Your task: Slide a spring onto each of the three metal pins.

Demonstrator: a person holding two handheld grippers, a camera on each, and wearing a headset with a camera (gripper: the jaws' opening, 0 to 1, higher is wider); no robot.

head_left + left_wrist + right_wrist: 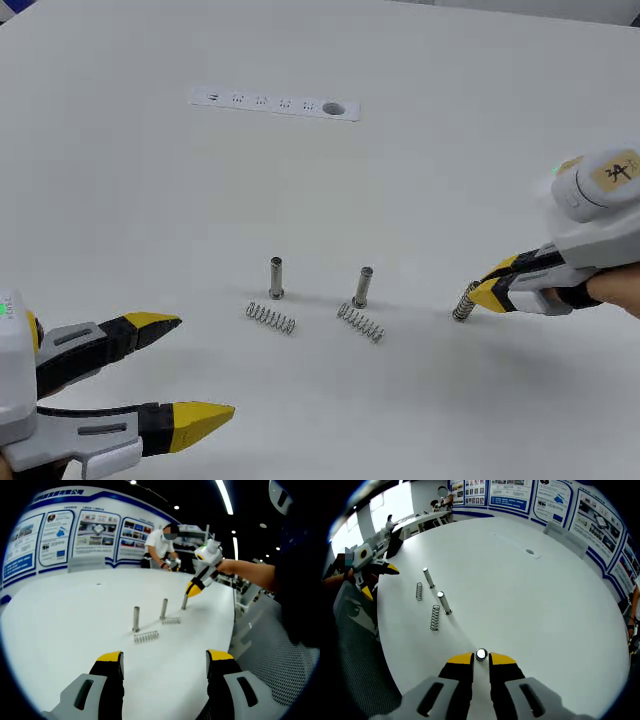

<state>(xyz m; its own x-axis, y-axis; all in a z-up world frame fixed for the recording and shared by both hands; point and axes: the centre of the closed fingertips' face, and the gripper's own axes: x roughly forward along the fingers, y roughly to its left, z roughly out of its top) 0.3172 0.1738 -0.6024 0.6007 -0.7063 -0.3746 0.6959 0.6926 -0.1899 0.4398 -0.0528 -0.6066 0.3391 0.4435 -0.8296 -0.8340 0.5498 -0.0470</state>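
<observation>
- 2 steel coil springs (271,318) are lying centrally on the white tabletop (420,180), beside upright grey metal pins (276,277).
- Right yellow-tipped gripper (482,290) is pinching the 3rd, spring-wrapped pin (464,302), which is leaning and likely needing uprighting.
- Left gripper (206,366) is hovering spread.

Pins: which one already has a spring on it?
The rightmost pin, at the right gripper's tips; the other two pins stand bare, springs lying beside them.
</observation>
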